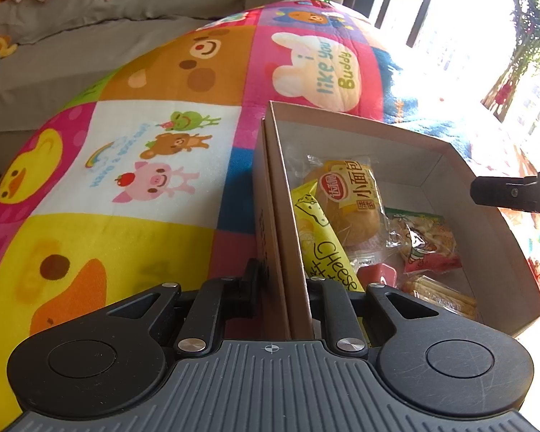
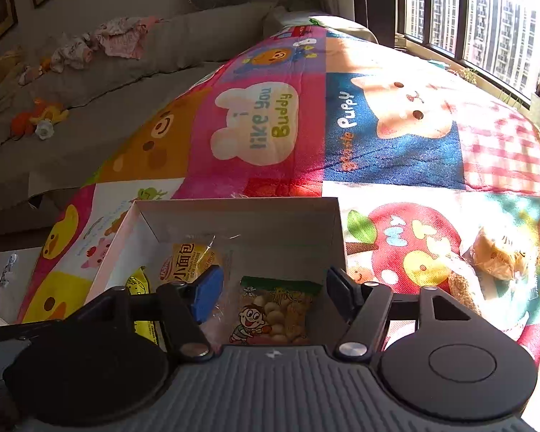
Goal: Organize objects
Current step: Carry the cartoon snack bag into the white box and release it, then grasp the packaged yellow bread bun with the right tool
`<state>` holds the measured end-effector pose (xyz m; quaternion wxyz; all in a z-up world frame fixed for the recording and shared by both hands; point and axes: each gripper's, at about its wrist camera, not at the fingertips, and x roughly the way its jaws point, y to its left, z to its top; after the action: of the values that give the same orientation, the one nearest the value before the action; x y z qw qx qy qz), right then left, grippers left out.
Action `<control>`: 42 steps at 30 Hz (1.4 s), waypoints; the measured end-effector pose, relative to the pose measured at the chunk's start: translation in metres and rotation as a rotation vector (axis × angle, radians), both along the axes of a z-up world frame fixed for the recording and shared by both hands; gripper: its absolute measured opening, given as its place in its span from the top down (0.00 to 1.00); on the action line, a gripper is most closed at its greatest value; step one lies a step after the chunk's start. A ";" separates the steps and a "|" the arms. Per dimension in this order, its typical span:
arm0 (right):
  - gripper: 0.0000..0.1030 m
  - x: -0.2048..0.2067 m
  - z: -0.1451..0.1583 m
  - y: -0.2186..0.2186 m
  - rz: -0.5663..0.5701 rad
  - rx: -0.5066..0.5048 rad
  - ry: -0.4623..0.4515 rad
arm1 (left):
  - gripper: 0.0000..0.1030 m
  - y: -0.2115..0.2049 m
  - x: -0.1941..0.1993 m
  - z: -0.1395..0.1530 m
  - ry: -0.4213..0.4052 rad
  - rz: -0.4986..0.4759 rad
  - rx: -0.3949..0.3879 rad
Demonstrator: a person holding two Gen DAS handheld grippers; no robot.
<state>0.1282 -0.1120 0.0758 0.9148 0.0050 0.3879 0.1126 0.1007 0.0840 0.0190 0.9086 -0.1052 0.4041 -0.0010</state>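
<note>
An open cardboard box (image 1: 360, 122) stands on the blanket. In it lie a small bread packet (image 1: 349, 198), a yellow cheese stick packet (image 1: 320, 237), a green-and-red snack packet (image 1: 428, 241) and a biscuit packet (image 1: 439, 291). My left gripper (image 1: 286, 280) is shut on the box's near left wall. My right gripper (image 2: 273, 293) hangs open over the box (image 2: 241, 216), its fingers apart on either side of the snack packet (image 2: 273, 316), which lies on the box floor. Outside the box, another bread packet (image 2: 500, 252) and a brown snack (image 2: 464, 284) rest on the blanket at right.
The patchwork cartoon blanket (image 2: 270, 126) covers the whole work surface. Behind it is a grey sofa (image 2: 126, 72) with crumpled clothes (image 2: 118, 36) and a small orange toy (image 2: 39, 115). A sunlit window (image 2: 486, 18) is at the back right.
</note>
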 end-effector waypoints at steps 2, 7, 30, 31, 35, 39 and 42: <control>0.31 -0.010 0.004 -0.013 -0.011 -0.010 -0.021 | 0.83 0.000 0.001 0.000 0.001 0.002 -0.001; 0.23 -0.031 0.004 -0.057 -0.087 -0.065 -0.062 | 0.84 -0.004 0.000 0.001 0.002 -0.003 0.032; 0.05 0.070 -0.043 -0.208 -0.464 0.025 0.021 | 0.84 -0.007 0.000 0.004 0.040 -0.014 0.044; 0.03 0.080 -0.047 -0.210 -0.465 0.035 0.037 | 0.84 -0.007 0.000 0.004 0.041 -0.015 0.045; 0.00 0.109 -0.065 -0.208 -0.449 0.067 0.104 | 0.84 -0.007 0.000 0.004 0.039 -0.015 0.043; 0.09 0.108 -0.070 -0.199 -0.426 0.062 0.100 | 0.84 -0.007 -0.001 0.004 0.035 -0.014 0.039; 0.21 0.094 -0.061 -0.203 -0.413 0.080 0.107 | 0.84 -0.007 -0.001 0.003 0.032 -0.018 0.041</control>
<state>0.2224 -0.3152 0.0152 0.8956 0.1265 0.4218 -0.0625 0.0993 0.0769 0.0224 0.9040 -0.0830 0.4193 0.0007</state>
